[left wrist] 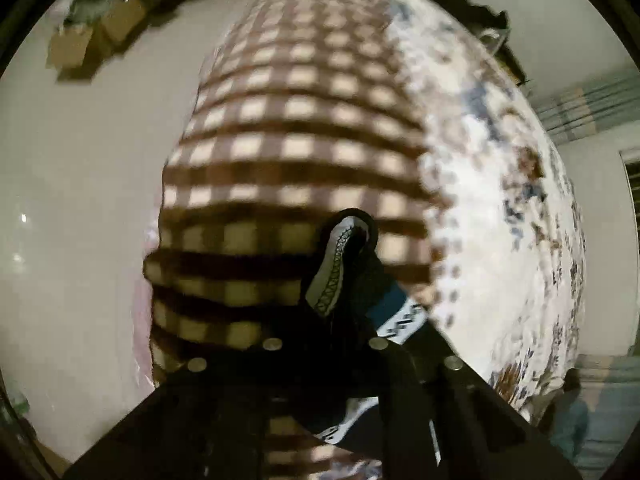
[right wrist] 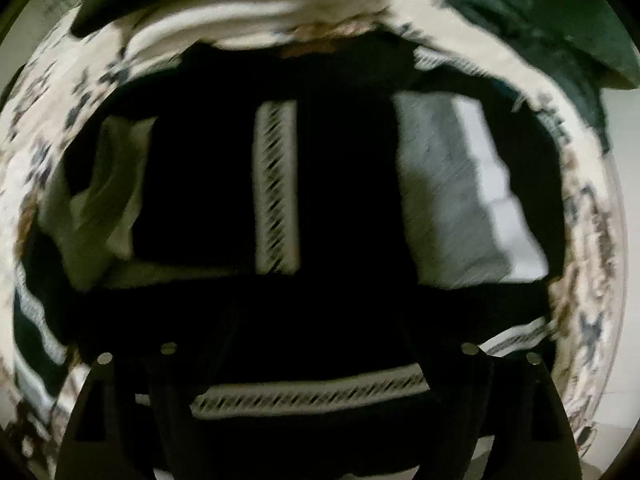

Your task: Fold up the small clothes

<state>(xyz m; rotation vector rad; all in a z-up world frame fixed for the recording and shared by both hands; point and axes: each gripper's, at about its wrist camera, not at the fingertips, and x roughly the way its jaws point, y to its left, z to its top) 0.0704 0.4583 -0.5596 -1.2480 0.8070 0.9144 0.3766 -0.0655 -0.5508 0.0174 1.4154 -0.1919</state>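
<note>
In the left wrist view my left gripper (left wrist: 332,344) is shut on a small dark garment (left wrist: 360,276) with a white patterned waistband and a blue band. The cloth bunches up out of the jaws above a brown-and-cream checked blanket (left wrist: 288,128). The right wrist view is blurred and looks almost straight down. There my right gripper (right wrist: 318,356) stands open and wide over a row of folded pieces: a dark one with a white patterned band (right wrist: 276,188), a grey one (right wrist: 440,192) to its right, a cream one (right wrist: 108,184) to its left. Another dark piece with a white band (right wrist: 308,400) lies between the fingers.
A floral bed sheet (left wrist: 500,200) spreads to the right of the checked blanket and rings the folded pile (right wrist: 592,240). Pale floor and cardboard boxes (left wrist: 96,36) lie left of the bed. A dark green cloth (right wrist: 540,12) sits at the upper right.
</note>
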